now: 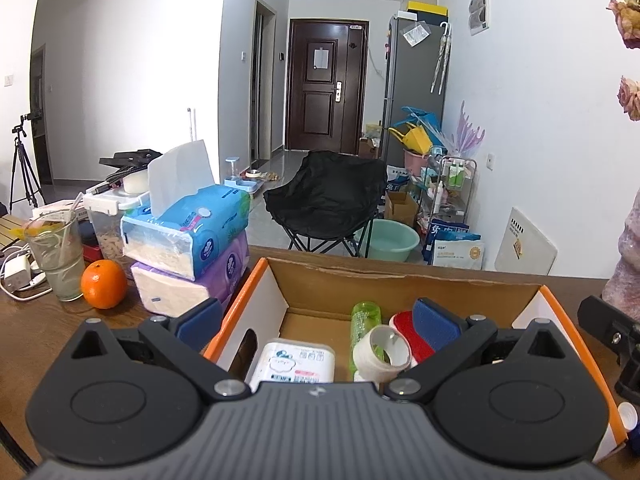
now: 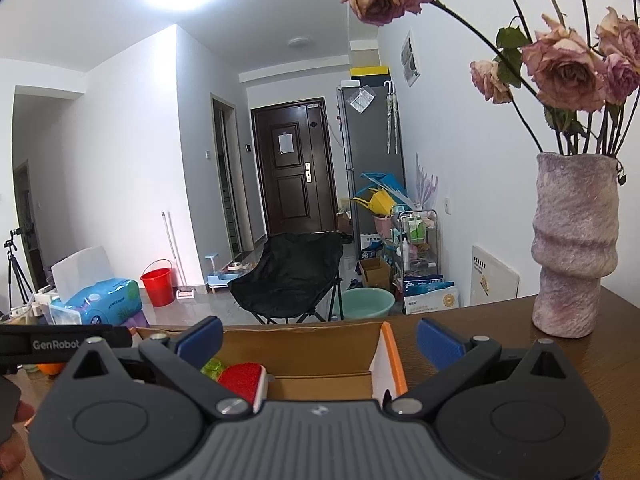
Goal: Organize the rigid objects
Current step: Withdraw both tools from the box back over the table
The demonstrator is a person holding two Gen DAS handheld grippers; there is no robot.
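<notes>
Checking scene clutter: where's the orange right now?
Left wrist view, far left: orange on the table, between the glass and the stacked tissue packs.

Bright ceiling glare (fisheye-warped edges)

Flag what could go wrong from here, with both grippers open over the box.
1. The left gripper hangs open over the cardboard box, close to the white bottle and green bottle; a careless descent could knock them rather than grasp.
2. The vase of dried roses stands near the right gripper; a sideways swing might tip it.
3. A glass and orange sit left of the box; the orange could roll.
</notes>
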